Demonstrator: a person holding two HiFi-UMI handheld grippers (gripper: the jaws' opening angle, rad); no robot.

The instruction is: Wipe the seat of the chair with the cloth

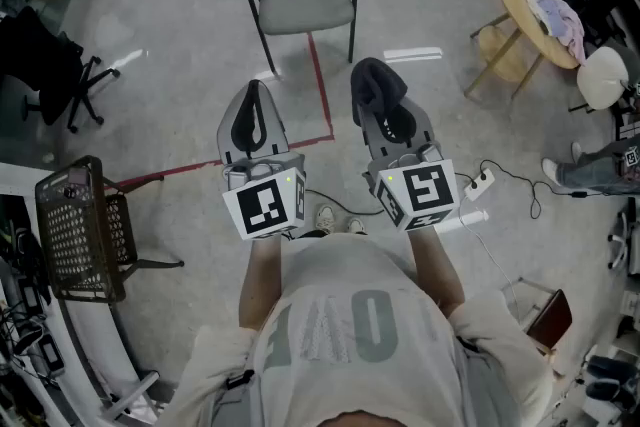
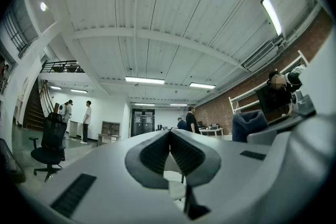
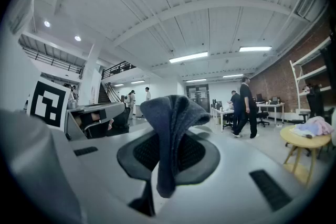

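Observation:
A grey-green chair [image 1: 305, 0] with black legs stands on the floor ahead of me, its seat bare. My right gripper [image 1: 372, 87] is shut on a dark blue-grey cloth [image 3: 170, 139], which bunches above the jaws and hangs down between them; in the head view the cloth [image 1: 378, 85] shows at the jaw tips. My left gripper [image 1: 254, 100] is shut with nothing in it, its pads [image 2: 169, 152] pressed together. Both grippers are held side by side, short of the chair and tilted upward, so the gripper views show the ceiling.
A red tape line [image 1: 320, 80] runs on the floor from the chair toward me. A black mesh chair [image 1: 80, 230] stands at my left, a black office chair [image 1: 60, 75] farther left. A round wooden table [image 1: 535, 15] with cloth on it is at right. People stand in the distance.

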